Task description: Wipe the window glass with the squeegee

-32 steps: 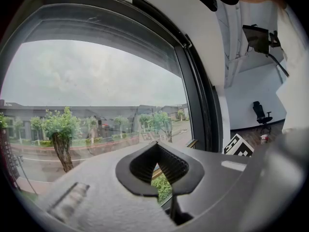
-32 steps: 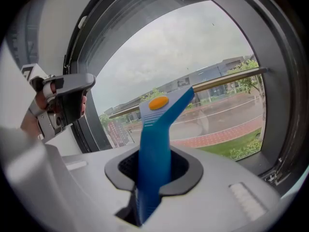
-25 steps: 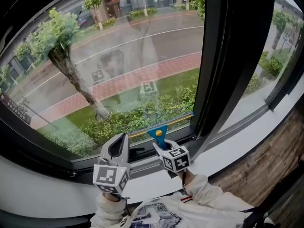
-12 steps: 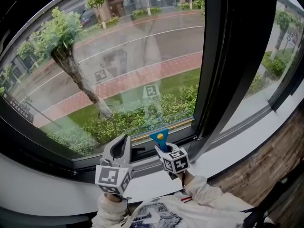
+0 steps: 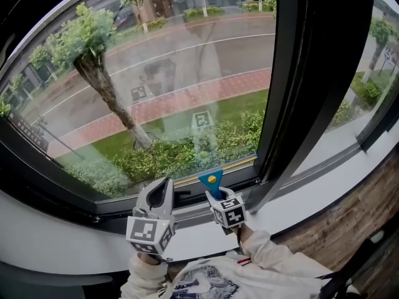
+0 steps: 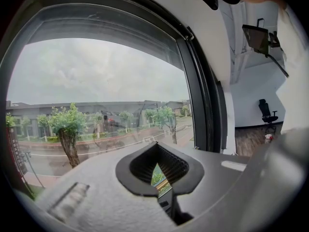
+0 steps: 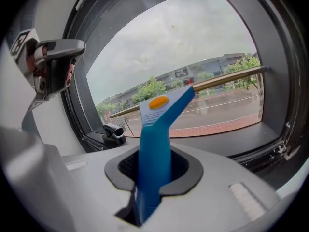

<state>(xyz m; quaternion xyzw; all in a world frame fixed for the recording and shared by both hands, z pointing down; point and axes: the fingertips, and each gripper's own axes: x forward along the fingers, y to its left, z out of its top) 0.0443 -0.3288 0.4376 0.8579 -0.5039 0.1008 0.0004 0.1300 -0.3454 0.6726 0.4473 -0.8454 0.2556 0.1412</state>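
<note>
The squeegee is smooth, glossy blue plastic with an orange insert near its head. The left claw and right claw have matt grey plastic shells lined with black ribbed pads. The window glass is shiny and carries faint reflections; its frame looks like dark, matt metal. The sill is smooth and white, the panel at the lower right is rough-grained wood, and the sleeve is soft white cloth.

Office-like room: swivel chair on wood-look floor, large dark-framed window above a tree-lined street
</note>
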